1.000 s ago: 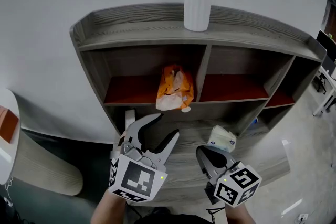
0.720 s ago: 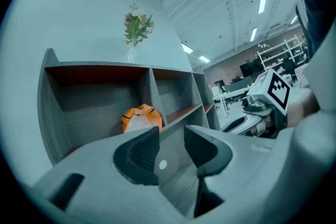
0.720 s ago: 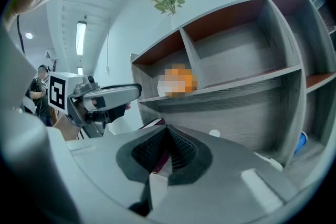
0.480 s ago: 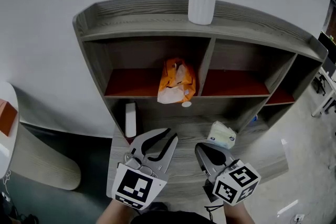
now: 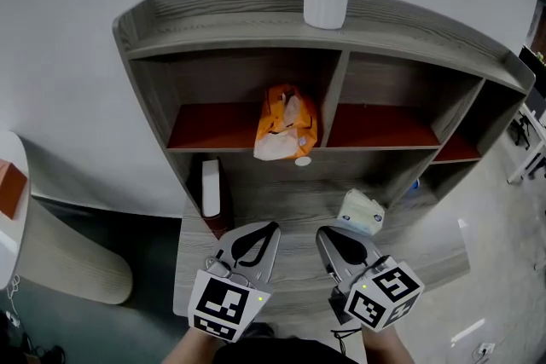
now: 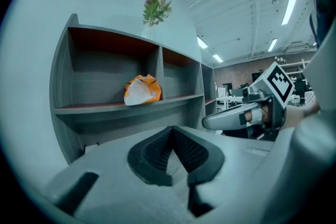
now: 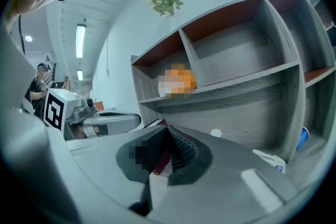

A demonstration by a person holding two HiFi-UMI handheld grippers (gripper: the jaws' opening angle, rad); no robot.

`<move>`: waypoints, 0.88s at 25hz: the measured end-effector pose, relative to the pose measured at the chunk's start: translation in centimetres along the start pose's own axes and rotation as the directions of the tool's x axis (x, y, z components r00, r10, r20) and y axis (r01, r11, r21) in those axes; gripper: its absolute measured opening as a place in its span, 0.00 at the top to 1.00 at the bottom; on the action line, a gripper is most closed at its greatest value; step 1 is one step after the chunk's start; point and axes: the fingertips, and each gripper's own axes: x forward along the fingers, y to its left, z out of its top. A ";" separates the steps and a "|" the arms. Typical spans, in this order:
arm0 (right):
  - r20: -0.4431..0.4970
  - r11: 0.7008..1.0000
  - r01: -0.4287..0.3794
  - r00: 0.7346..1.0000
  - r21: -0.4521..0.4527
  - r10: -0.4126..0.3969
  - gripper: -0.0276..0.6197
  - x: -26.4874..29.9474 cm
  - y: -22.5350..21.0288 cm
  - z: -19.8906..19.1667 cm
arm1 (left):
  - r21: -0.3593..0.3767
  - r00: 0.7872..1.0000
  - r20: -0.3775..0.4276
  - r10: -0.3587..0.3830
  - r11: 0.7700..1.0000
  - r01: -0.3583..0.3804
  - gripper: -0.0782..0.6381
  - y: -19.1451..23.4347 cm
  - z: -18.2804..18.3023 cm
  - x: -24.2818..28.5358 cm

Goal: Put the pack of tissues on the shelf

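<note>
Left gripper (image 5: 270, 228) hangs over the front edge of the desk (image 5: 290, 199) with its jaws pressed together and nothing between them; the right gripper (image 5: 324, 235) just beside it is also closed and empty. Farther back, the pack of tissues (image 5: 285, 125) stands on the shelf (image 5: 213, 132), at the front edge of the left compartment, just beside the divider. It is a soft, wrinkled orange wrap with a white front

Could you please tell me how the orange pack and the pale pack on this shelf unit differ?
The orange pack is orange and white; the pale pack whitish-green. The orange pack sits on the red upper shelf by the divider; the pale pack lies on the grey lower board, further right. The orange pack looks bigger and crumpled, the pale pack compact. Both are soft packs.
</note>
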 end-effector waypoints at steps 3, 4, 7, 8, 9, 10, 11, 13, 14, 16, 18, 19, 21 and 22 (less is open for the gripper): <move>0.005 1.000 -0.004 1.000 -0.002 0.004 0.96 -0.1 0.1 -0.1 | -0.031 1.000 -0.021 0.009 0.999 -0.010 0.90 0.1 -1.0 -0.1; 0.010 1.000 -0.003 1.000 -0.002 0.003 0.96 -0.1 0.1 -0.1 | -0.037 1.000 -0.026 0.010 0.999 -0.011 0.90 0.2 -1.2 0.0; 0.013 1.000 0.002 1.000 -0.010 -0.002 0.96 -0.3 0.0 0.0 | -0.050 0.999 -0.038 0.014 0.999 -0.016 0.90 0.3 -1.9 0.0; 0.011 1.000 0.005 1.000 -0.016 -0.005 0.96 -0.4 0.0 -0.1 | -0.057 0.999 -0.040 0.015 0.998 -0.017 0.90 0.3 -2.1 0.0; 0.010 1.000 0.006 1.000 -0.019 -0.006 0.96 -0.5 0.0 -0.1 | -0.063 0.999 -0.041 0.015 0.998 -0.017 0.90 0.3 -2.3 0.0; 0.010 1.000 0.007 1.000 -0.019 -0.007 0.96 -0.5 -0.1 -0.1 | -0.067 0.999 -0.040 0.015 0.998 -0.018 0.90 0.3 -2.3 -0.1; 0.011 1.000 0.008 1.000 -0.018 -0.007 0.96 -0.6 -0.1 -0.1 | -0.068 0.999 -0.040 0.015 0.998 -0.018 0.90 0.3 -2.3 -0.1; 0.014 1.000 0.009 1.000 -0.016 -0.009 0.96 -0.7 -0.1 -0.1 | -0.063 0.999 -0.042 0.014 0.998 -0.017 0.90 0.2 -2.4 0.0; 0.014 1.000 0.009 1.000 -0.015 -0.009 0.96 -0.7 -0.2 -0.1 | -0.060 0.999 -0.043 0.014 0.998 -0.017 0.90 0.2 -2.4 0.0; 0.014 1.000 0.010 1.000 -0.013 -0.010 0.96 -0.7 -0.2 -0.1 | -0.052 0.999 -0.045 0.015 0.998 -0.018 0.90 0.2 -2.4 0.1; 0.017 1.000 0.010 1.000 -0.010 -0.010 0.96 -0.8 -0.3 -0.1 | -0.041 0.999 -0.053 0.015 0.999 -0.017 0.90 0.1 -2.6 0.2; 0.018 1.000 0.010 1.000 -0.009 -0.010 0.96 -0.8 -0.4 0.0 | -0.036 0.998 -0.057 0.014 0.999 -0.016 0.90 0.0 -2.7 0.2; 0.020 1.000 0.011 1.000 -0.009 -0.011 0.96 -0.8 -0.4 0.0 | -0.034 0.998 -0.058 0.012 0.999 -0.014 0.90 -0.1 -2.5 0.4; 0.021 1.000 0.012 1.000 -0.010 -0.011 0.96 -0.8 -0.5 0.1 | -0.034 0.998 -0.056 0.012 0.999 -0.013 0.90 -0.2 -2.4 0.4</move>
